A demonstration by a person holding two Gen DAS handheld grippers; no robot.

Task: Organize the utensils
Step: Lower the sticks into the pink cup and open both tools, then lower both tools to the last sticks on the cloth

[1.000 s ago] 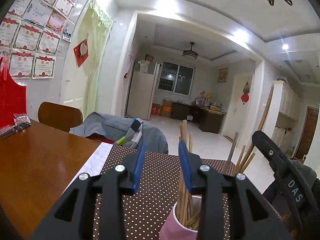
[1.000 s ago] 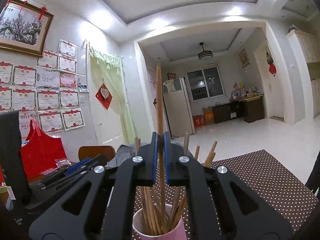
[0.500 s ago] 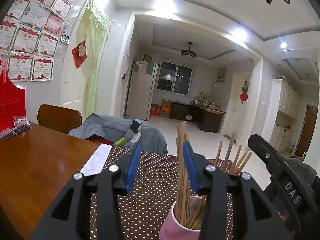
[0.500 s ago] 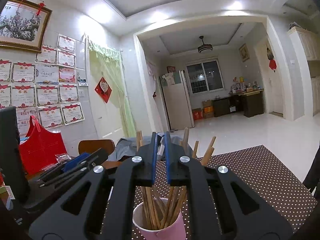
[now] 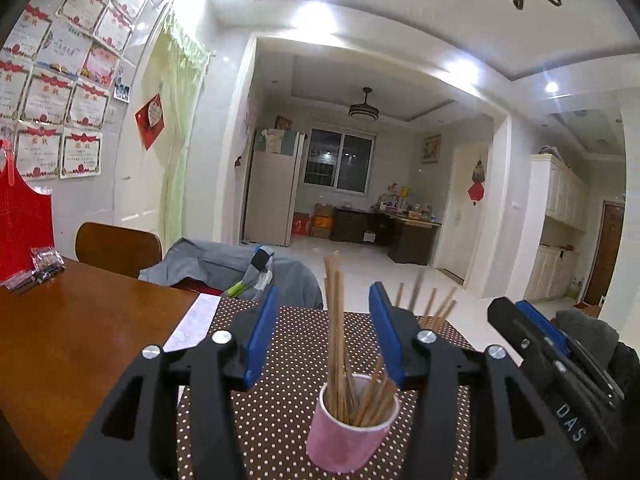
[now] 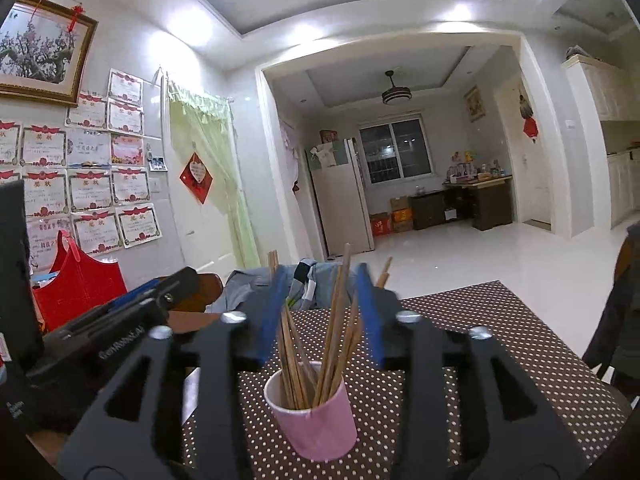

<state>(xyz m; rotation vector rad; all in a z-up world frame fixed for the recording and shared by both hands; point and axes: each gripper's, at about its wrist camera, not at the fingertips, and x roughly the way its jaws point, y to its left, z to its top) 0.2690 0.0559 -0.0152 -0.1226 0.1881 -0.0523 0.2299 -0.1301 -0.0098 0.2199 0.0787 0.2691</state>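
Observation:
A pink cup [image 5: 352,432] full of wooden chopsticks [image 5: 336,340] stands on the brown dotted mat [image 5: 280,420]. My left gripper [image 5: 324,334] is open and empty, its blue pads apart behind the cup. In the right wrist view the same cup [image 6: 316,420] with its chopsticks [image 6: 332,340] stands in front of my right gripper [image 6: 320,312], which is open and empty. Each gripper shows at the edge of the other's view: the right one [image 5: 552,356] and the left one [image 6: 120,320].
A brown wooden table [image 5: 60,340] carries the mat. A red bag [image 5: 24,224] and small packets [image 5: 40,264] lie at its far left. A chair with grey clothes [image 5: 224,268] stands behind the table.
The right gripper let go of a chopstick, which dropped into the cup, then opened wide. The left gripper opened wider. Both drew back, so the whole cup shows.

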